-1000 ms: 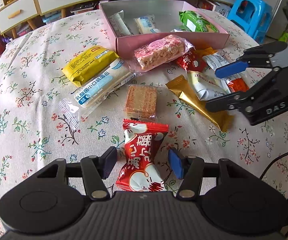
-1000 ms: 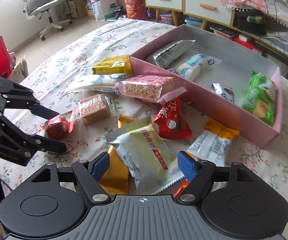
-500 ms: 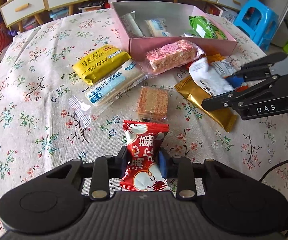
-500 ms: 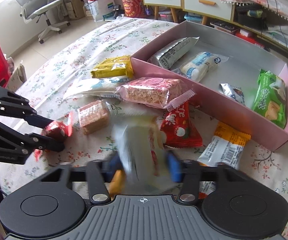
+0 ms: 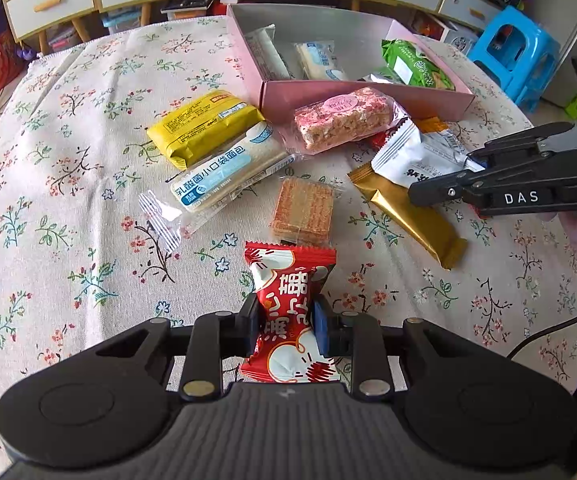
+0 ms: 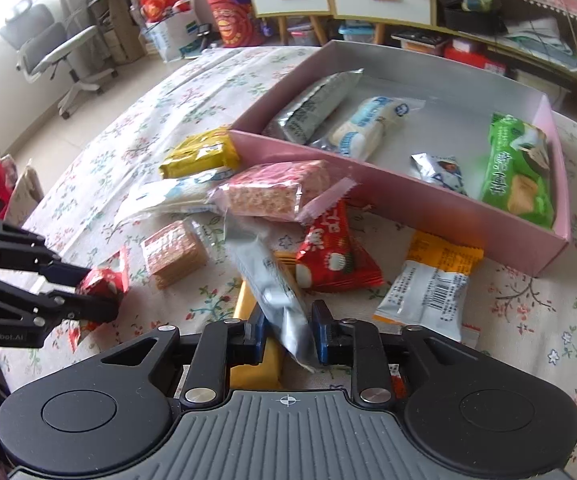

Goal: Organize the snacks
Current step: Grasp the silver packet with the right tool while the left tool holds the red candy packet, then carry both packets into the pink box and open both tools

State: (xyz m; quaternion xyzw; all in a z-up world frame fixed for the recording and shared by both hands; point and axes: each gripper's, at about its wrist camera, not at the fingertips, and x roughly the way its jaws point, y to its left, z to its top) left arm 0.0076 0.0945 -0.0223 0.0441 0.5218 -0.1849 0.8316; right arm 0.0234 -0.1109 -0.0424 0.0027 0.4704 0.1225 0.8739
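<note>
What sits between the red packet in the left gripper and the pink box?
In the left wrist view, a square wafer pack lies just beyond the red packet; past it, the pink rice-crisp bar leans against the pink box.

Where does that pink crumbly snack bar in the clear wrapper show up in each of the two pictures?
Left wrist view: the pink snack bar lies above centre, against the pink box's near wall.
Right wrist view: the bar lies left of centre, against the same wall.
Shared landmark: the box.

Glossy foil wrapper on gold bar (image 5: 408, 212); matt printed cloth on table (image 5: 68, 208); pink cardboard box (image 5: 368, 98).
</note>
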